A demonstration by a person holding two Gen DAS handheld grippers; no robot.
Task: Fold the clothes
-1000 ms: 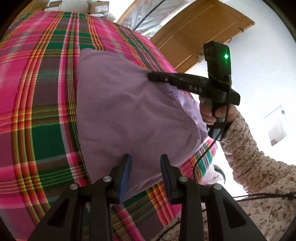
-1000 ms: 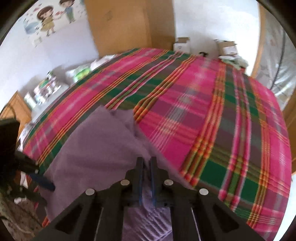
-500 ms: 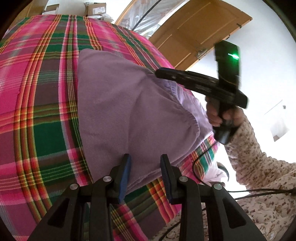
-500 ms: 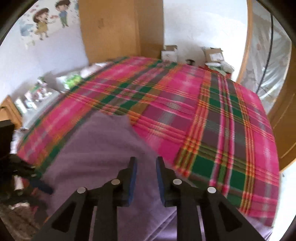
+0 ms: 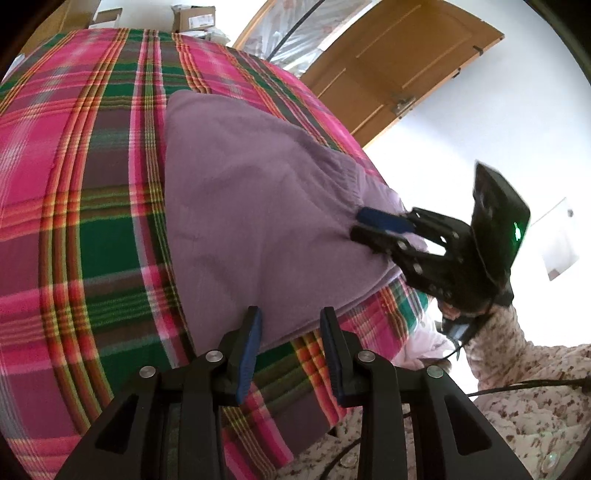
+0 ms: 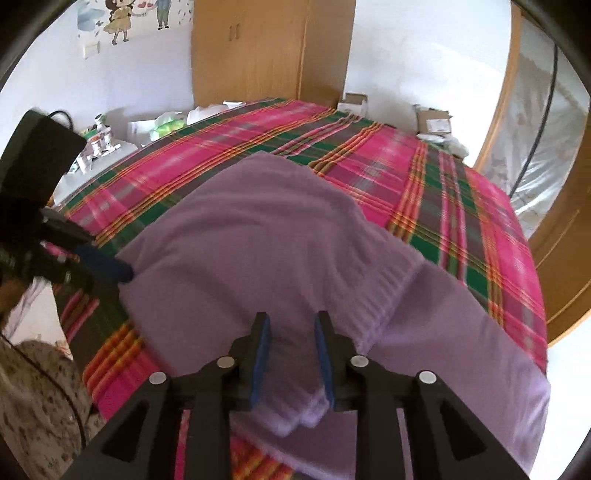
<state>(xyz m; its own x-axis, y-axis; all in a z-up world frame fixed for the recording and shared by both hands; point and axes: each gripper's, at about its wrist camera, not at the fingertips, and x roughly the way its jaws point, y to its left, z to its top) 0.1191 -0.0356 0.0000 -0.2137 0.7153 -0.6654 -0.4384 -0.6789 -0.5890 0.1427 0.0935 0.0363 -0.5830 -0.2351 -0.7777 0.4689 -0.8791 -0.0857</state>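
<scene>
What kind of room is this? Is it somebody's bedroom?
Most likely a bedroom, maybe a child's. A big bed with a plaid cover fills the room, a wooden wardrobe stands against the wall, and cartoon children stickers decorate it. A purple garment lies on the bed.

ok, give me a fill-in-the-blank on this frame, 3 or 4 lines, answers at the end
1. The garment lying on the bed is ____ in colour.
2. The bedcover under it has a ____ pattern.
3. The left tongs are ____, with nothing gripped between them.
4. The right tongs hover over the garment's ribbed ____.

Missing words: purple; plaid; open; hem
</scene>
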